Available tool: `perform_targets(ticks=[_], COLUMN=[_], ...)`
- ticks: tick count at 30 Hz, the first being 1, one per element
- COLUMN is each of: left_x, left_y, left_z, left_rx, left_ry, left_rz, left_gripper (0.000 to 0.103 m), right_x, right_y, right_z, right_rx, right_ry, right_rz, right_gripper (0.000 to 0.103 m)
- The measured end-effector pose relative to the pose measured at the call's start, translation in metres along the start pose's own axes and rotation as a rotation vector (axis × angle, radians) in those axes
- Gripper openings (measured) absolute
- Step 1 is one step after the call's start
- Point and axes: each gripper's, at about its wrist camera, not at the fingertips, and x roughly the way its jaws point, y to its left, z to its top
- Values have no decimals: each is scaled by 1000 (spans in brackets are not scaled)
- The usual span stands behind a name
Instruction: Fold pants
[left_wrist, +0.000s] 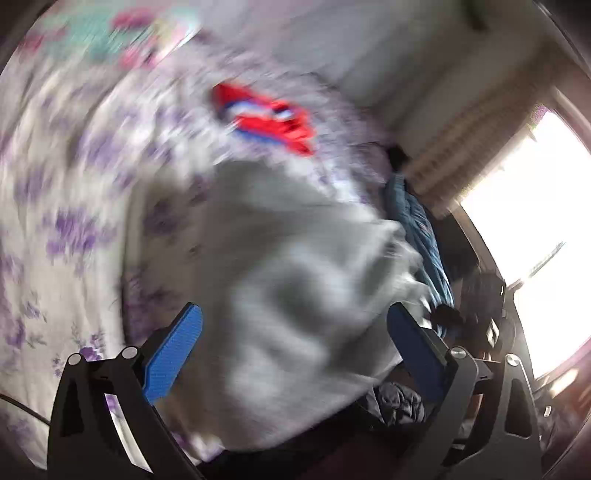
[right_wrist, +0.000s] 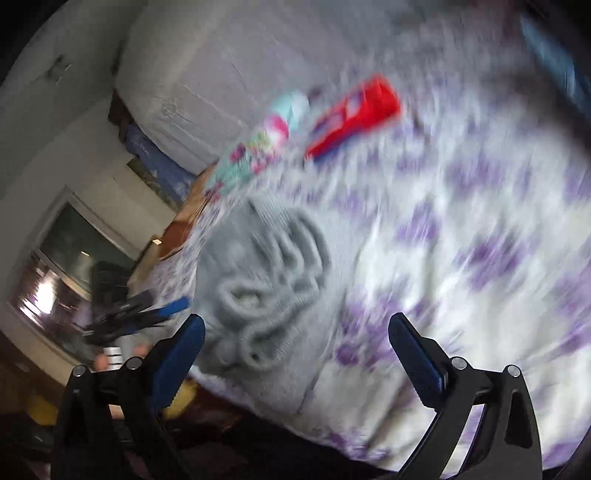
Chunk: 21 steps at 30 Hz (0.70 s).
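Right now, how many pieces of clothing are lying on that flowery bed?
3, though blur may hide more. The grey pants lie bunched at the near edge, a red garment farther back, and a teal-and-pink patterned one beside it toward the wall.

Heavily motion-smeared in both views. Grey pants (left_wrist: 280, 266) reduced to a pale streaked mass in the left wrist view, folds and edges unreadable, lower end lost behind the black gripper frame. In the right wrist view, gathered waistband (right_wrist: 266, 280) legible, legs running out of sight toward the bottom. Floral bedsheet (right_wrist: 461, 229) blurred to purple streaks. Red item (left_wrist: 266, 118) and teal-pink item (right_wrist: 258, 144) on the bed too smeared to identify. Blue fabric (left_wrist: 417, 229) at the bed's edge indistinct. Window (left_wrist: 524, 229) blown out white. Left gripper (right_wrist: 140, 314) only a dark-and-blue smear, jaws unreadable there.
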Motion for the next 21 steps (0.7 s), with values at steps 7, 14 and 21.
perform_targets(ticks=[7, 14, 21], left_x=[47, 44, 31], left_y=[14, -4, -45], left_z=[8, 12, 4], left_rx=[-36, 13, 116], left_ry=[110, 100, 82], left_rz=[-123, -147, -106], left_gripper=[98, 96, 83], right_x=[55, 80, 39], right_y=[10, 19, 42], right_z=[14, 17, 4], right_rx=[30, 15, -130], right_ry=[94, 134, 21], right_rz=[168, 96, 78], right_gripper=[100, 88, 65])
